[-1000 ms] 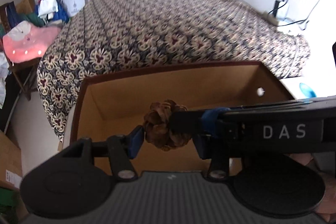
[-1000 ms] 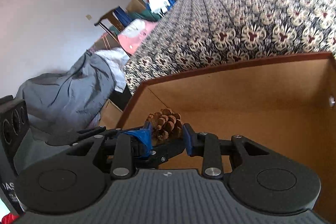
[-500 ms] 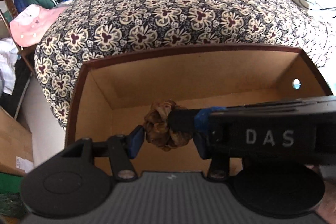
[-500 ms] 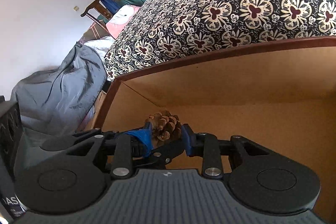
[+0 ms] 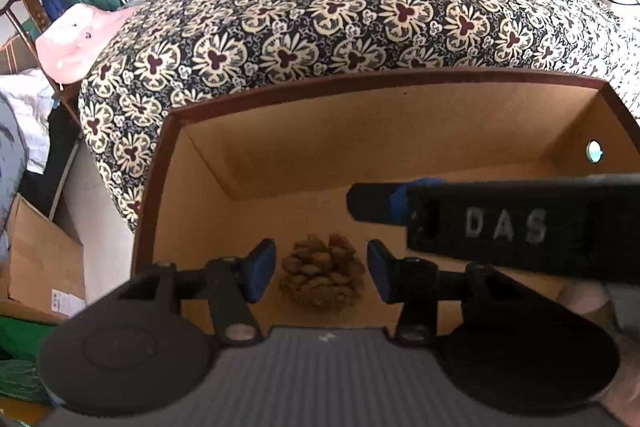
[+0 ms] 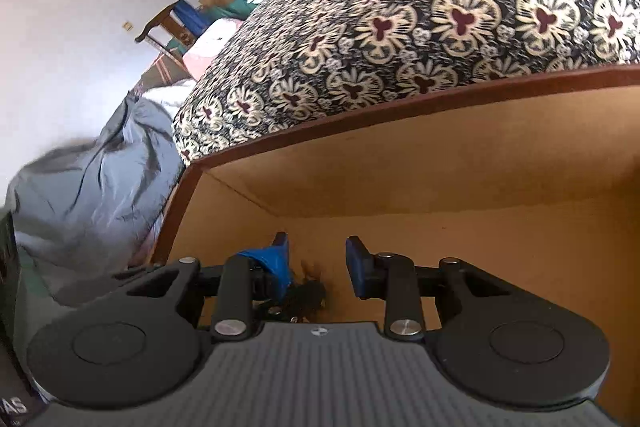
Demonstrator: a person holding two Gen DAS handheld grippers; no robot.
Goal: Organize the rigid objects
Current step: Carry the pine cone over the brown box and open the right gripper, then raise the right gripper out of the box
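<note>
A brown pine cone (image 5: 322,275) lies on the floor of an open cardboard box (image 5: 360,79). My left gripper (image 5: 321,267) hangs over it, open. Its blue pads (image 5: 262,267) stand on either side of the cone without pressing it. From the right, the right gripper's finger (image 5: 372,203) reaches in above the cone and is clear of it. In the right wrist view my right gripper (image 6: 316,255) is open inside the box (image 6: 400,107) with nothing between its pads. The left gripper's blue pad (image 6: 266,263) sits beside it, and the cone is mostly hidden below.
A bed with a floral cover (image 5: 360,7) rises just behind the box. A grey cloth heap (image 6: 92,187) and a floor carton (image 5: 40,259) lie to the left. A chair with a pink item (image 5: 76,43) stands further back. A hand (image 5: 580,299) holds the right gripper.
The cone was up between the fingers of both grippers; now it lies lower on the box floor, free of them. Both grippers have sunk toward the box and tipped downward.
</note>
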